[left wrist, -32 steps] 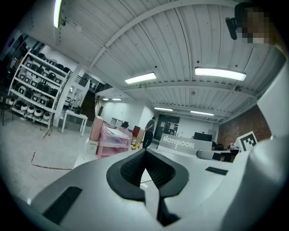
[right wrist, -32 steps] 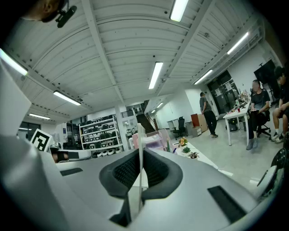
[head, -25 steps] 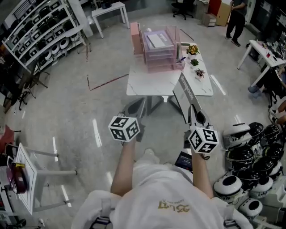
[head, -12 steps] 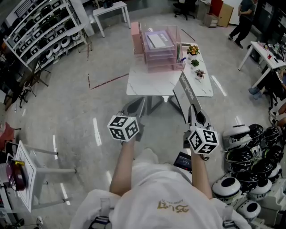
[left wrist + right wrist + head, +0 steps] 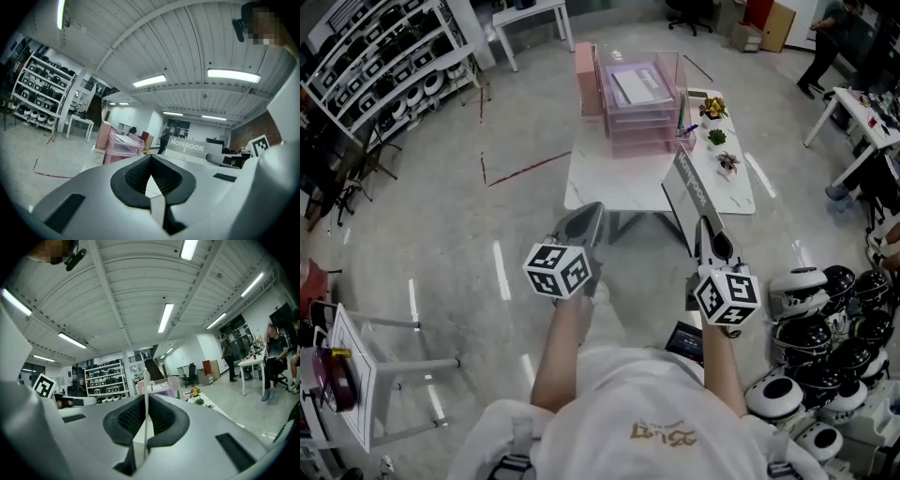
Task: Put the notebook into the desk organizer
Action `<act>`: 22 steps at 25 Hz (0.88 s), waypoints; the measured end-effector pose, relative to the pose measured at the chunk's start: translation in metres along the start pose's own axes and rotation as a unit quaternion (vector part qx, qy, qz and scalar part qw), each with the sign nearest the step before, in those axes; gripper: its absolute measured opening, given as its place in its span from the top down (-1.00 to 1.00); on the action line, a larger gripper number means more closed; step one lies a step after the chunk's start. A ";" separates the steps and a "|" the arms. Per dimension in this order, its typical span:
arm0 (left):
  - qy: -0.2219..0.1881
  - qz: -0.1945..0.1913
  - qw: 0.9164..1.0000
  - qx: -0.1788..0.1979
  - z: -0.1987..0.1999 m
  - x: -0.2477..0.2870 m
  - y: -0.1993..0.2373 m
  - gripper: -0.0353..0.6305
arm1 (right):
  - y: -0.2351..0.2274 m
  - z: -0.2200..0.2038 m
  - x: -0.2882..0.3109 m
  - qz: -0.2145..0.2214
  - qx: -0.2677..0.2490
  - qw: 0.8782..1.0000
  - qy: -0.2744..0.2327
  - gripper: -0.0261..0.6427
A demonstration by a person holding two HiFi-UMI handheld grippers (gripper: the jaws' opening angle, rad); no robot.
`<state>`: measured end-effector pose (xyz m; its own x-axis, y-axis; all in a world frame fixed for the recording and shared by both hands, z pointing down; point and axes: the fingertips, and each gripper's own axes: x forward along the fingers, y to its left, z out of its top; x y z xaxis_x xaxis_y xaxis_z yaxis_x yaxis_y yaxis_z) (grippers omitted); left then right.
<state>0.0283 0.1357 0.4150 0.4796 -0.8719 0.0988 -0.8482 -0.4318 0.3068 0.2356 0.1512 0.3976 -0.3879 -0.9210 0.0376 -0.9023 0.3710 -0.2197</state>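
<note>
Right gripper (image 5: 706, 234) jaws are clamped on the notebook (image 5: 688, 190), carried on edge near the table (image 5: 609, 192); left gripper (image 5: 584, 221) jaws are together, empty. Insertion into the desk organizer (image 5: 637, 108) is not yet done

Bright ceiling tubes (image 5: 165, 317), fisheye-warped edges

My rig, itemised. Left gripper (image 5: 589, 214), right gripper (image 5: 703, 225): light grey moulded shells, black ribbed jaw pads (image 5: 133, 177). Left marker cube (image 5: 560, 270), right marker cube (image 5: 727, 295): white, black square codes. White short-sleeved shirt (image 5: 609, 403), gold lettering (image 5: 666, 433), grey shoulder straps (image 5: 515, 441).
</note>
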 end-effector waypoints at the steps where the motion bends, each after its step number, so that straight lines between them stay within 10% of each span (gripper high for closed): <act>1: 0.001 -0.001 1.000 -0.002 0.003 0.009 0.009 0.85 | -0.001 0.000 0.013 0.000 -0.002 1.000 0.002 0.87; 22: 0.033 -0.077 0.996 -0.011 0.092 0.202 0.184 0.85 | 0.005 0.038 0.269 -0.041 -0.003 0.999 -0.008 0.87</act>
<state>-0.0518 -0.1410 0.4047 0.6186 -0.7778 0.1108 -0.7580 -0.5538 0.3446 0.1343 -0.0990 0.3695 -0.3098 -0.9500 0.0397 -0.9319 0.2951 -0.2109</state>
